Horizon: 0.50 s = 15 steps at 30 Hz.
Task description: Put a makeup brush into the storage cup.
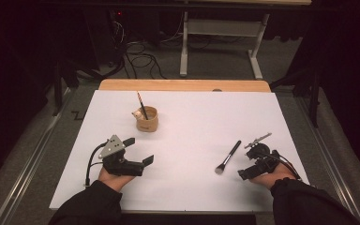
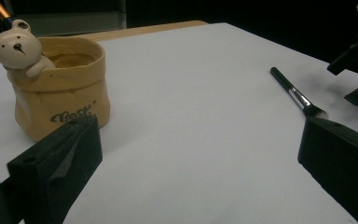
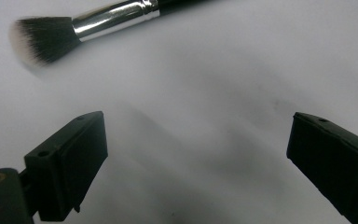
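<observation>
Both grippers' fingers stand open, empty. Right gripper [image 1: 251,169] sits near the black-handled, silver-ferruled makeup brush [image 1: 228,157] toward the bench's right edge. Risk: fingers nudging the round handle would roll it away; the left gripper [image 1: 138,151] may tip the tan bear-trimmed ceramic pot [image 1: 147,119].

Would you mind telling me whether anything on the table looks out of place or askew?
One thing stands out: a makeup brush lies loose and slanted on the white sheet, just ahead of the open right gripper, while another brush stands in the bear cup. Nothing looks spilled or damaged.
</observation>
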Each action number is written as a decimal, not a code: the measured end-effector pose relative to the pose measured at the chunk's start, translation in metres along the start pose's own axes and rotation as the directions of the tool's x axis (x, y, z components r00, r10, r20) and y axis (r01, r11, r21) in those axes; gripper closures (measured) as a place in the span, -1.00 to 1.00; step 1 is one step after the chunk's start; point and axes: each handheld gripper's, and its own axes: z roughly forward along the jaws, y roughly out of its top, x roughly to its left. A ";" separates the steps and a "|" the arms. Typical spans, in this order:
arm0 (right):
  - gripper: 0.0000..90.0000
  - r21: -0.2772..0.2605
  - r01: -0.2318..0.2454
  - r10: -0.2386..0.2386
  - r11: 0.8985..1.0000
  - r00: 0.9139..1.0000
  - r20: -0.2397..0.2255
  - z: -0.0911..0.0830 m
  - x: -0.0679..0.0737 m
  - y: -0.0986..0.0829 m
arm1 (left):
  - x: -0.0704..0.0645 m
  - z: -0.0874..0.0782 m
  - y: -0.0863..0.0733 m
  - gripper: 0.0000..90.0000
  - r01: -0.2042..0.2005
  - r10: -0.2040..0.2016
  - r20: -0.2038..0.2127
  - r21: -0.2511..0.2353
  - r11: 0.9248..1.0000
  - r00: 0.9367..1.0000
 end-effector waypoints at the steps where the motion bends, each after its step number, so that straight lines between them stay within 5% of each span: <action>1: -0.85 -0.001 0.003 -0.003 1.000 1.000 -0.003 0.000 -0.001 0.001 | 0.000 0.000 0.000 -0.99 -0.001 0.002 -0.001 0.003 1.000 1.000; 15: -0.80 -0.011 0.017 -0.017 1.000 0.999 -0.028 0.000 0.005 0.032 | 0.001 0.000 -0.001 -0.99 -0.007 0.008 -0.006 0.010 1.000 1.000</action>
